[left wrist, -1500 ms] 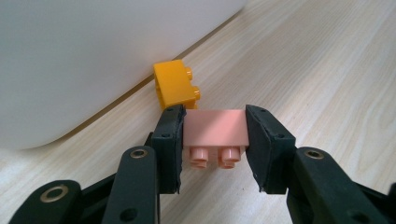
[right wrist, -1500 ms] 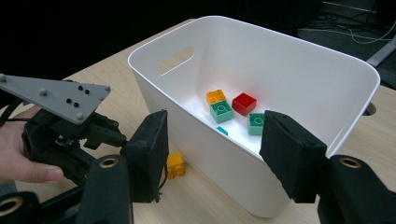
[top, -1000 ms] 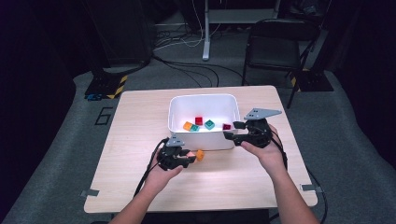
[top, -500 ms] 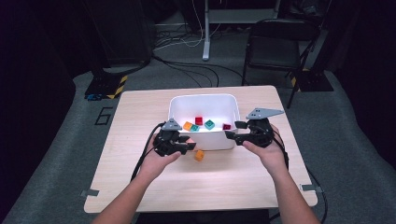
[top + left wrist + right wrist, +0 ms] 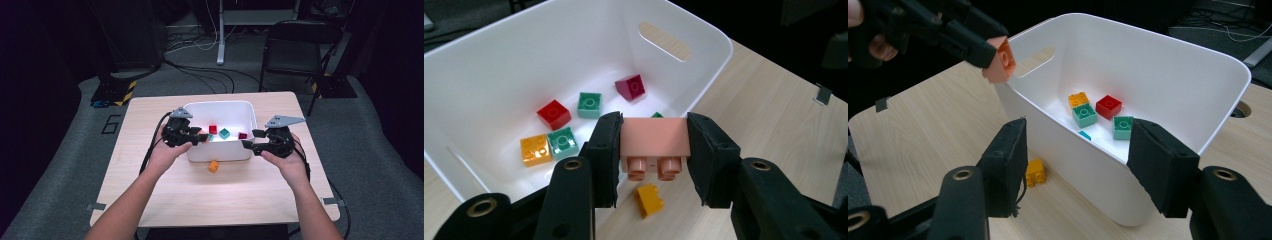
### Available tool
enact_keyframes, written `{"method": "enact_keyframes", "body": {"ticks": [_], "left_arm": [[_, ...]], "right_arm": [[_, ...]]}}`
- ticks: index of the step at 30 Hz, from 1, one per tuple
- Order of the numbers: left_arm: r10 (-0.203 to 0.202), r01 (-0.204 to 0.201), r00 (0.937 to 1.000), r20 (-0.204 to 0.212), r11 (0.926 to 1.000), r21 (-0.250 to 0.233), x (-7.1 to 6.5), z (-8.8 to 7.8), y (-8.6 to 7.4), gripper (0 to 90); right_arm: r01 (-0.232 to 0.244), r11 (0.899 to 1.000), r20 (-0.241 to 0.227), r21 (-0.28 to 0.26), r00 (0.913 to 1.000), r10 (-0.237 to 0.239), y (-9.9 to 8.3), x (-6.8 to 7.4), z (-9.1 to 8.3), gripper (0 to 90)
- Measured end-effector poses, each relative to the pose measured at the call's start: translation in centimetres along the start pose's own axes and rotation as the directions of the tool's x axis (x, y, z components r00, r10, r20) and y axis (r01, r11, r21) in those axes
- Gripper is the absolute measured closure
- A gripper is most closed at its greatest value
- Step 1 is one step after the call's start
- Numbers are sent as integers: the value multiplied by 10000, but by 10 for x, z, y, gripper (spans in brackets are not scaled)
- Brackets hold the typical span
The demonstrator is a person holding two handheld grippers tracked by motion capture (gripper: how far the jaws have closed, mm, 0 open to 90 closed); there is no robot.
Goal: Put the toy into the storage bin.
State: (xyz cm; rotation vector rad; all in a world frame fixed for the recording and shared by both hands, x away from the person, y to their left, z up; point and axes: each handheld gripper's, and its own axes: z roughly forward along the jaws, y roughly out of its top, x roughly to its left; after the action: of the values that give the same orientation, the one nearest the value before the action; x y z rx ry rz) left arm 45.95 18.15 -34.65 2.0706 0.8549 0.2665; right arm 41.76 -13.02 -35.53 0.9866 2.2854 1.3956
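My left gripper point(image 5: 654, 150) is shut on a pink brick point(image 5: 654, 137), studs down, and holds it over the near left rim of the white bin point(image 5: 499, 65). The right gripper view shows that brick point(image 5: 999, 61) above the rim. My right gripper point(image 5: 1078, 155) straddles the bin's near right corner point(image 5: 250, 150), one pad on each side of the wall, and seems to clamp it. An orange brick point(image 5: 214, 166) lies on the table in front of the bin. Inside the bin lie several bricks, among them a red one point(image 5: 554, 114), a magenta one point(image 5: 630, 87) and an orange one point(image 5: 535, 149).
The bin point(image 5: 220, 107) stands at the middle of a light wooden table point(image 5: 150, 190). A black chair point(image 5: 292, 50) and cables are on the floor behind the table. Both forearms come in from the near edge.
My left gripper has risen from the table beside the orange brick and moved up to the bin's near left rim. The orange brick stays on the table. The right gripper has kept still.
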Motion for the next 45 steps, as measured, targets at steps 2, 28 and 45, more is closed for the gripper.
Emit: {"method": "enact_keyframes", "body": {"ticks": [2,28,45], "left_arm": [[31,-31,9999,-103,10000,26,5,1,6,587],[-431,434,9989,-177,9989,167,38,61,44,587],[-476,487,9986,-219,9972,561,45,100,61,586]], "right_arm": [[9,10000,9,22,10000,-9,0,0,0,400],[185,9998,-44,-86,9998,-185,0,0,-1,404],[151,9996,-32,-229,9999,-152,0,-3,-4,402]]}}
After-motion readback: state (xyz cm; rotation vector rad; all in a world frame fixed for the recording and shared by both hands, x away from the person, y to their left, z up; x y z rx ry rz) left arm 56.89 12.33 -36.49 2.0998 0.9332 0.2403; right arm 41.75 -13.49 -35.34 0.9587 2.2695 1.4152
